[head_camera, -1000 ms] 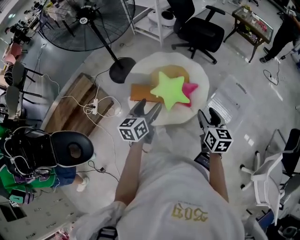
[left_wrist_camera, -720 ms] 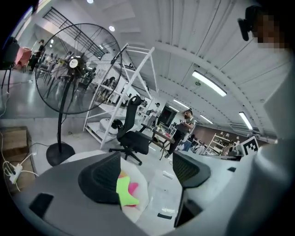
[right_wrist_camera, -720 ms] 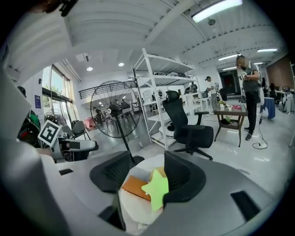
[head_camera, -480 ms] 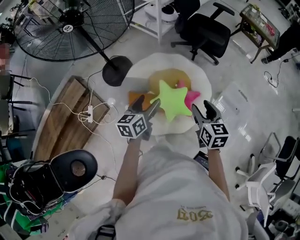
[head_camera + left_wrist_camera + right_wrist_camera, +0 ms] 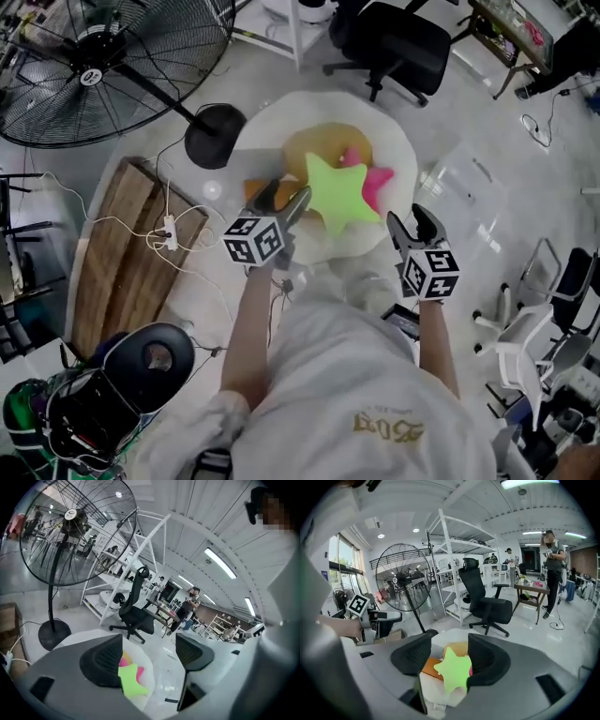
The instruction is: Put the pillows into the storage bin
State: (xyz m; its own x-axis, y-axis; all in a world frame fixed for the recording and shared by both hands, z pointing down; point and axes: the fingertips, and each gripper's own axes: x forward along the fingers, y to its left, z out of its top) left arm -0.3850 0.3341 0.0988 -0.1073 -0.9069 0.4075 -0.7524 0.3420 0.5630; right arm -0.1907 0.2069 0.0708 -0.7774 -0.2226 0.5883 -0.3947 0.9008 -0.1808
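The left gripper [image 5: 284,196] and right gripper [image 5: 411,219] are held out ahead, angled downward, jaws apart and empty.

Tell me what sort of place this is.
Probably an open workshop or lab hall, not a home: a big pedestal fan, black office chair and white metal shelving stand on a bare polished floor.

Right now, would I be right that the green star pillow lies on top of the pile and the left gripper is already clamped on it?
Not quite. The green star pillow does lie on top of the pile, but the left gripper is not clamped on it: the left gripper view shows its jaws apart, short of the pillow.
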